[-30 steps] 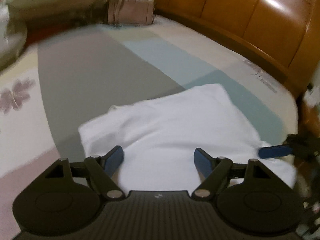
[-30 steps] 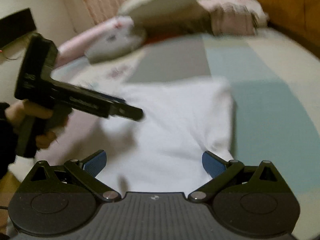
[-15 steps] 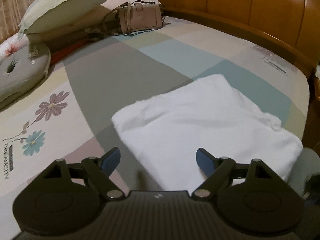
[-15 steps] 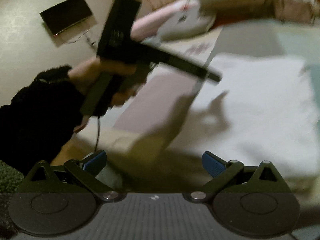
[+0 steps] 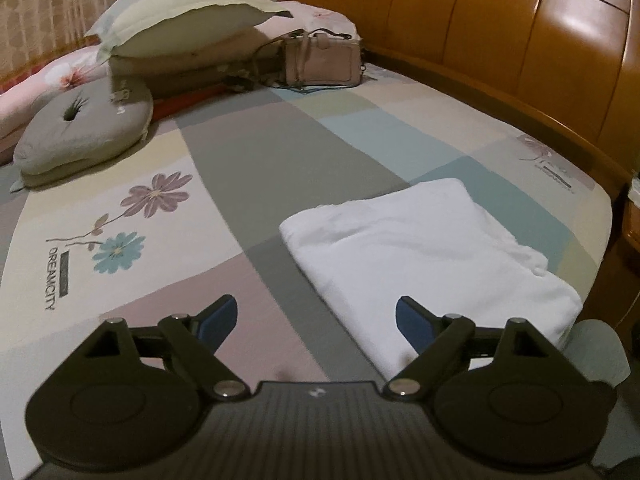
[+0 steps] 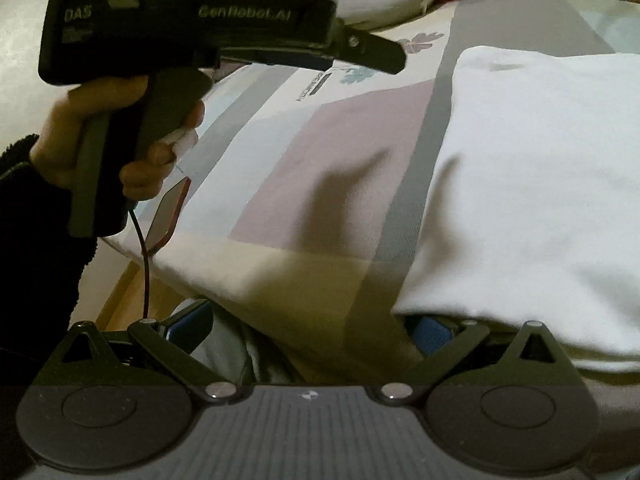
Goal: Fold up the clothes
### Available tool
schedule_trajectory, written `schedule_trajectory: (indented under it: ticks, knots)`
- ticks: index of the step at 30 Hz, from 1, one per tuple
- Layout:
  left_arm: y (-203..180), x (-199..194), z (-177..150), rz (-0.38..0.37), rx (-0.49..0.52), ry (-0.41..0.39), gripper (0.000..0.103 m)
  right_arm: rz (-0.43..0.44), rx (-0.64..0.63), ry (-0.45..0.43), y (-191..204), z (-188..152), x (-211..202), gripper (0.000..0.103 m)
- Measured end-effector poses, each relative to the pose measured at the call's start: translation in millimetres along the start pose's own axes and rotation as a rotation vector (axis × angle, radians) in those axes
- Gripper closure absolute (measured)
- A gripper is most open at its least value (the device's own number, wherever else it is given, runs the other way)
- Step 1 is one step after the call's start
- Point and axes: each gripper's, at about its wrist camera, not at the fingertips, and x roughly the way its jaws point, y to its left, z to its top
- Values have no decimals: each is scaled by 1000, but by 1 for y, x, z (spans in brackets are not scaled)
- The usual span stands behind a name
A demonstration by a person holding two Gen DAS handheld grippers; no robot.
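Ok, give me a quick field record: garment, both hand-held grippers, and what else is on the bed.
garment: white folded garment, lying flat near the bed's corner
left hand-held gripper: open, jaws just been opening, nothing between them
right hand-held gripper: open, at the bed edge, holding nothing
bed: patchwork sheet
other items: pillows, grey cushion, beige handbag

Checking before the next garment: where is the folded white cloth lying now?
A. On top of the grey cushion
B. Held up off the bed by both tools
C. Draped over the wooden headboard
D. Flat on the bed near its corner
D: the folded white cloth lies flat on the bedsheet near the corner, and nothing grips it.
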Motion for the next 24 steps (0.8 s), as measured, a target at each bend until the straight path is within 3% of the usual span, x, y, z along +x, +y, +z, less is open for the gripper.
schedule_trajectory:
  ticks: [4, 7, 10, 14, 17, 21, 24]
  knots:
    - [1, -1, -1, 0, 6, 2, 16, 15, -26, 1, 6, 9, -29, 0]
    - [0, 2, 0, 2, -5, 1, 15, -13, -67, -64, 6, 18, -48, 0]
    - [-2, 5, 0, 3, -21, 11, 15, -22, -13, -67, -8, 24, -35, 0]
    - [-6, 5, -4, 6, -6, 34, 15, -31, 19, 18, -11, 13, -17, 0]
    - [-8, 2, -5, 6, 1, 43, 15, -64, -32, -50, -6, 13, -44, 0]
    - [-24, 7, 2, -57, 14, 33, 14, -245, -46, -165, -25, 9, -84, 0]
    - [-44, 18, 10, -122, 24, 32, 14, -377, 48, -143, -56, -3, -89, 0]
